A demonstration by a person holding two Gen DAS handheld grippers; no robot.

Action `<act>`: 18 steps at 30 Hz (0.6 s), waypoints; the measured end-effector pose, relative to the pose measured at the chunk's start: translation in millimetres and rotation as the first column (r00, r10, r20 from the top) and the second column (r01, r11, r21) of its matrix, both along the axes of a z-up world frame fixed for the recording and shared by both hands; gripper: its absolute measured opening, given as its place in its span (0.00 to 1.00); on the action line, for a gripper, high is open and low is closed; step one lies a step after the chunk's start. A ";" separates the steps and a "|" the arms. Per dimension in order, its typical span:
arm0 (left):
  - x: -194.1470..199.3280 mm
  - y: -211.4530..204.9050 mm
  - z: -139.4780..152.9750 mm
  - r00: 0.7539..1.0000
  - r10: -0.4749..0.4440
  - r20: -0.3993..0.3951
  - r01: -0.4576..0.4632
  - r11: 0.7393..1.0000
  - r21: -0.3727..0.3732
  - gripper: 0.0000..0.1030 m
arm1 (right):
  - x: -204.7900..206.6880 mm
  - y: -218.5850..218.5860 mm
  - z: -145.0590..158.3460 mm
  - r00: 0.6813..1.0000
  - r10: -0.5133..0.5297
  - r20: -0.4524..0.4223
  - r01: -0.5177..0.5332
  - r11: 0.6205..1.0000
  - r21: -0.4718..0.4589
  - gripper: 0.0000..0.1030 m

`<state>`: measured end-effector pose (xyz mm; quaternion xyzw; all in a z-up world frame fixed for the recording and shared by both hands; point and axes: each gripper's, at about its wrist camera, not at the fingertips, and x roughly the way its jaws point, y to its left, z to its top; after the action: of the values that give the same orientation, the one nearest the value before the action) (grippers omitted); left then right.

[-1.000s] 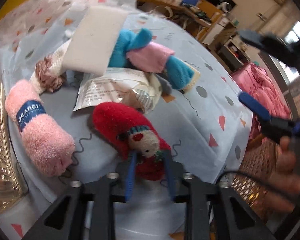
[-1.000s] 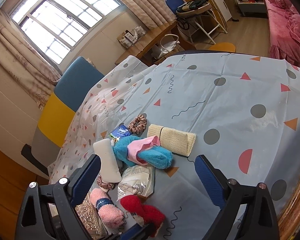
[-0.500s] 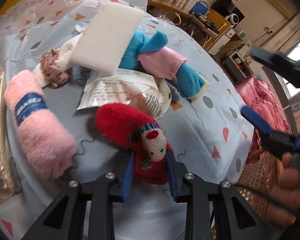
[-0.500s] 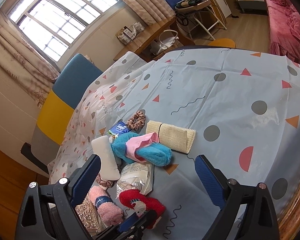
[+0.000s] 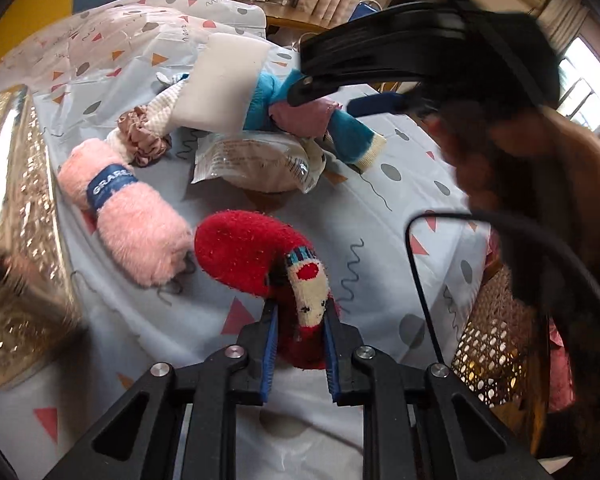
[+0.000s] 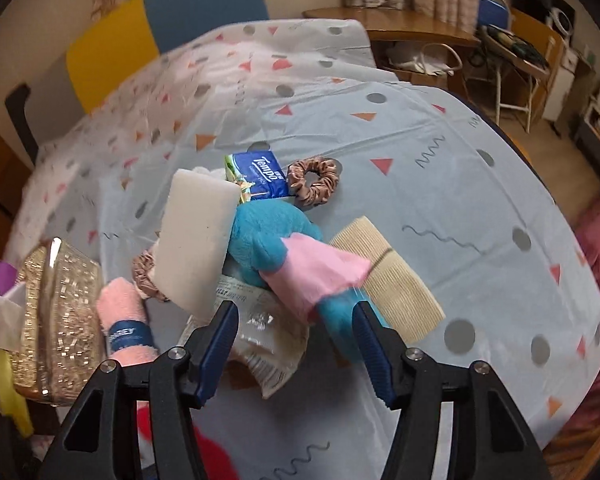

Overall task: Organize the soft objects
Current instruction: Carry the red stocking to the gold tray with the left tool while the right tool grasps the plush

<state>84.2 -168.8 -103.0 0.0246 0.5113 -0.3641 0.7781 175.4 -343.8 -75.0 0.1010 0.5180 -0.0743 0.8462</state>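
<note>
At the near edge of the table (image 5: 384, 184), the soft items sit heaped beside the gold basket (image 5: 16, 240), probably their bin. Left gripper (image 5: 299, 334) jaws are closing, pads already clamped on the red sock (image 5: 244, 252). Right gripper (image 6: 296, 340) jaws are closing, half-wide over the blue-pink toy (image 6: 284, 256), gripping nothing yet.

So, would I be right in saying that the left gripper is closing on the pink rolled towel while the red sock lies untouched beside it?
Not quite: it is the other way round. In the left wrist view the left gripper is closing on the red sock, its pads against the sock's sides, while the pink rolled towel lies untouched beside it.
</note>
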 end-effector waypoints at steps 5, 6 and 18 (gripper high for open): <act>-8.9 14.7 10.2 1.000 -0.010 0.019 0.011 1.000 -0.021 0.20 | 27.2 4.3 -21.2 0.996 0.039 -0.080 -0.043 0.998 -0.052 0.58; -10.2 17.3 11.9 1.000 -0.007 0.020 0.008 1.000 -0.025 0.20 | 30.5 6.8 -25.8 0.994 0.053 -0.094 -0.059 0.996 -0.066 0.57; -22.6 26.3 48.8 0.992 -0.009 0.122 0.014 0.999 -0.041 0.20 | 16.9 7.9 -44.9 0.996 0.021 -0.083 -0.025 0.998 -0.050 0.23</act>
<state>61.6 -142.5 -54.1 0.0336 0.4549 -0.3769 0.8062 192.3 -335.9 -119.9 0.0702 0.5515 -0.0818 0.8272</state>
